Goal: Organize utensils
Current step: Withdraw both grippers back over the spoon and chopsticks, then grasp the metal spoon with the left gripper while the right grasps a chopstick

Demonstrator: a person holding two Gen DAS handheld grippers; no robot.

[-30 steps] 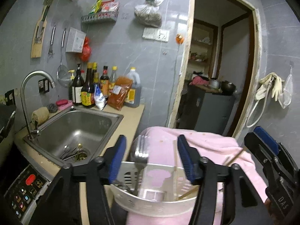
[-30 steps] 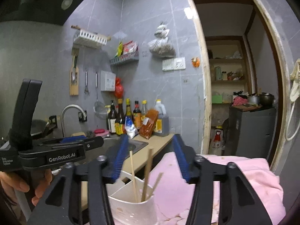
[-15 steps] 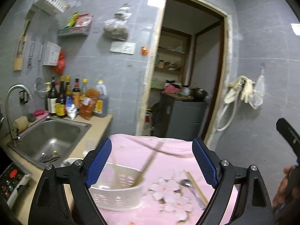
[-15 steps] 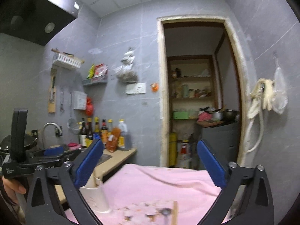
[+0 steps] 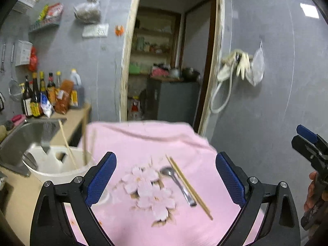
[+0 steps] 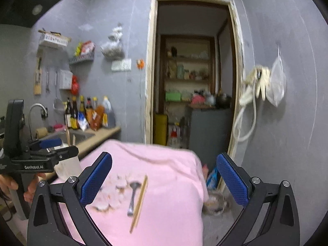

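Note:
A metal spoon [image 5: 178, 184] and a pair of wooden chopsticks [image 5: 188, 185] lie side by side on the pink flowered cloth [image 5: 147, 143]. They also show in the right wrist view: the spoon [image 6: 132, 195], the chopsticks [image 6: 139, 201]. A white utensil holder [image 5: 59, 164] at the cloth's left edge holds chopsticks and a slotted spatula. My left gripper [image 5: 166, 178] is open and empty above the cloth. My right gripper [image 6: 164, 180] is open and empty, hovering above the spoon and chopsticks.
A steel sink [image 5: 18, 137] and counter with sauce bottles [image 5: 49, 94] lie to the left. An open doorway [image 5: 170, 65] is behind the table. Gloves and a hose [image 5: 237, 69] hang on the right wall. The floor drops off past the cloth's right edge [image 6: 213, 203].
Both grippers have pulled back from the utensil holder and swung right over the cloth. Their jaws have opened wide. The spoon and chopsticks on the cloth have come into view.

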